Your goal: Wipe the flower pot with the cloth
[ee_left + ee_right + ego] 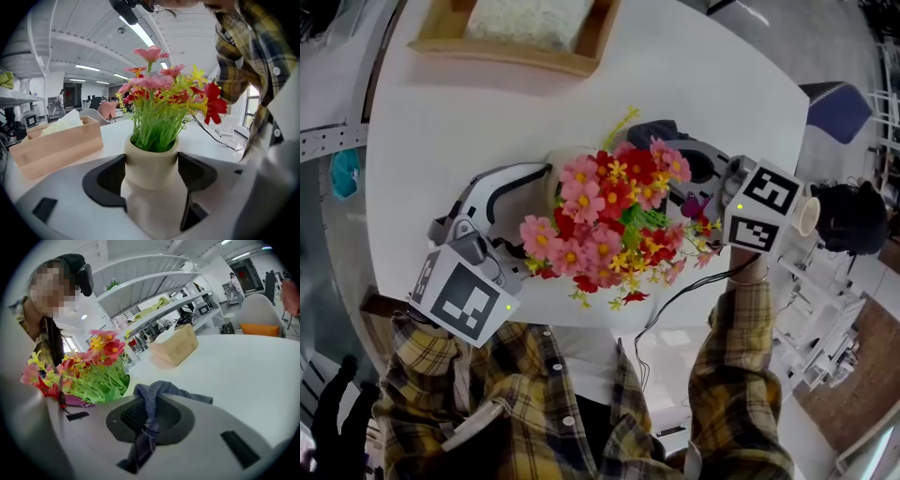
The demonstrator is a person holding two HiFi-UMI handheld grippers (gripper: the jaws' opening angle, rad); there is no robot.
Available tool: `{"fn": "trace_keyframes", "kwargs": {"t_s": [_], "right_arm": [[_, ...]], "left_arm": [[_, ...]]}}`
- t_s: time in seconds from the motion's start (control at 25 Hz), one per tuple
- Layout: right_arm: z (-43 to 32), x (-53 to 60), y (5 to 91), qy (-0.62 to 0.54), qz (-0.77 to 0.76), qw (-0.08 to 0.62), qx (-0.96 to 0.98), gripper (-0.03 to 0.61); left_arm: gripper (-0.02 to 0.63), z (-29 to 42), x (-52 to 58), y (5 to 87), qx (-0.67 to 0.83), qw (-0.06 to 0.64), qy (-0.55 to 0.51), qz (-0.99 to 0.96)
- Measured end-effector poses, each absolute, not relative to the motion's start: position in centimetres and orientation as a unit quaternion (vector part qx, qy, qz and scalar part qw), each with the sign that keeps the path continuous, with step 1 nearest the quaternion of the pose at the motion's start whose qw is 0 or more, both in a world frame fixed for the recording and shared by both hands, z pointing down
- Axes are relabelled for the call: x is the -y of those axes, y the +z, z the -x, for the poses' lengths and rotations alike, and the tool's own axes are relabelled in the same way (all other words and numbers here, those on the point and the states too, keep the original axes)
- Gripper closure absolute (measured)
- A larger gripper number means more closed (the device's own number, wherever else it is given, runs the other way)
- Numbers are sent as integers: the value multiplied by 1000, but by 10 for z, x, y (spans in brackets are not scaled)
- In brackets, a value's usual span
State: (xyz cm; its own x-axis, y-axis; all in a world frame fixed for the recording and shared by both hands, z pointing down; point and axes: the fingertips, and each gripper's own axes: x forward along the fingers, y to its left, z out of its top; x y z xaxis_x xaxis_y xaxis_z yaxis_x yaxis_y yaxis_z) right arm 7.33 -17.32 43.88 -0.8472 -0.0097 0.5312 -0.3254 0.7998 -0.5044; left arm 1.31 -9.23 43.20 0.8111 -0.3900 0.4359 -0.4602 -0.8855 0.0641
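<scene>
Left gripper (151, 183) was clamped on the pot (151, 159), one dark pad on each side of its smooth, matte, cream body, just below the rounded rim. The pot was packed with thin green plastic-looking stems topped by pink, red and yellow flowers (609, 220), which covered it almost completely from the head view. It sat at the near edge of the glossy white tabletop (469, 112), though I couldn't tell if it actually rested on it. Right gripper (147, 422) was closed on the cloth (159, 390), a grey-blue knit-looking rag bunched into a loose fold, right beside the greenery. A light wooden box (56, 145) with something white and crumpled in it stood well apart at the far side.
</scene>
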Motion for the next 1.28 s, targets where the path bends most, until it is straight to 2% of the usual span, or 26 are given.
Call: {"fn": "trace_keyframes", "kwargs": {"t_s": [0.4,0.68,0.96,1.28], "right_arm": [[-60,175,438,289,-17,294,911,566],[-66,173,438,317,-56,258,911,566],[-90,163,440,343,-151,223,900,566],[-113,122,437,362,-313,177,860,566]], "left_arm": [[264,-61,85,429,63,42,233,-970],[264,-58,83,428,96,37,227,-968],[264,-29,59,441,187,107,222,-951],[264,-33,-7,442,253,166,203,-931]]}}
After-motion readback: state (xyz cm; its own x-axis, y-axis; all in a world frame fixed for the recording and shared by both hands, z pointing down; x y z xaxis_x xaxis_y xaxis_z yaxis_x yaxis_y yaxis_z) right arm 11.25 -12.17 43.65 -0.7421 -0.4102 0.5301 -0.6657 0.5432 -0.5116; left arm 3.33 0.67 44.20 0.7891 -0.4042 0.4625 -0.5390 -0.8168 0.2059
